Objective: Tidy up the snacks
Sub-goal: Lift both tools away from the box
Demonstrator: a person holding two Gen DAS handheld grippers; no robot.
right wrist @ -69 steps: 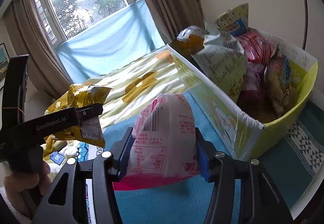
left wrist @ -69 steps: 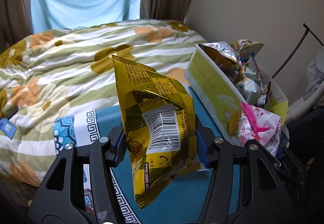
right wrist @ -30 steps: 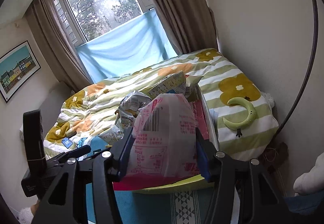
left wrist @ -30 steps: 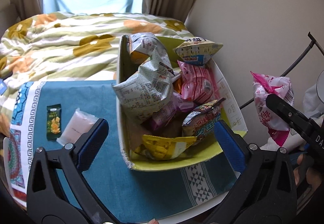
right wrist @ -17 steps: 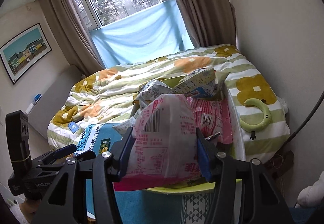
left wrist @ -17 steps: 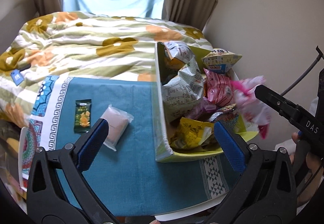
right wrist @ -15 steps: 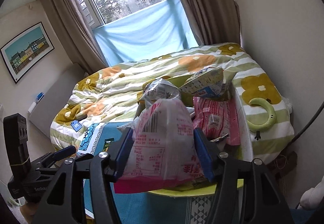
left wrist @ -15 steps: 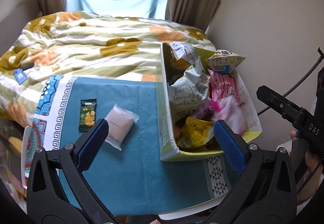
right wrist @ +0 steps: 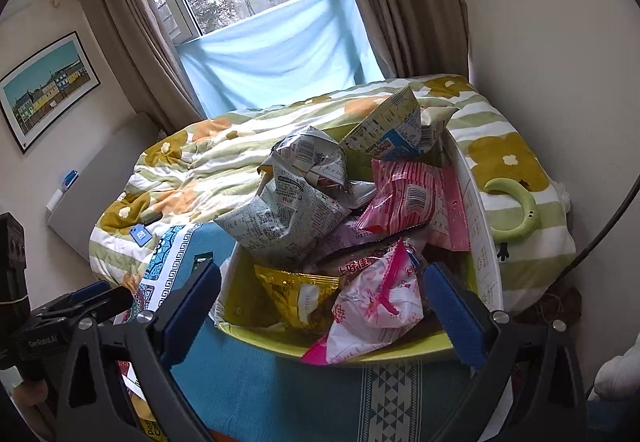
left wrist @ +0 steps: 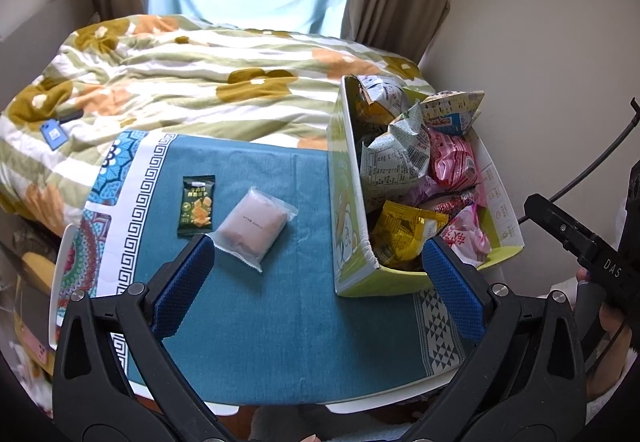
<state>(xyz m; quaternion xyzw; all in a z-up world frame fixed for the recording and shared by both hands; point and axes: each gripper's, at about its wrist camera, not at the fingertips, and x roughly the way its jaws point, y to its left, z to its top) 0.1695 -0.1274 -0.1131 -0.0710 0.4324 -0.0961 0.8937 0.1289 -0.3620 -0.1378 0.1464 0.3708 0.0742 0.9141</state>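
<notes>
A yellow-green box full of snack bags stands at the right of the blue cloth. A pink-and-white bag lies at its near end beside a yellow bag. A dark green packet and a pale pink packet lie on the cloth left of the box. My left gripper is open and empty above the cloth. My right gripper is open and empty over the box's near end.
The blue patterned cloth covers a small white table. A bed with a flowered quilt lies behind it. A wall and a black cable are to the right. The other gripper's body shows at the right edge.
My right gripper opened and let the pink-and-white bag drop into the box. Earlier my left gripper let go of the yellow bag there and drew back over the cloth.
</notes>
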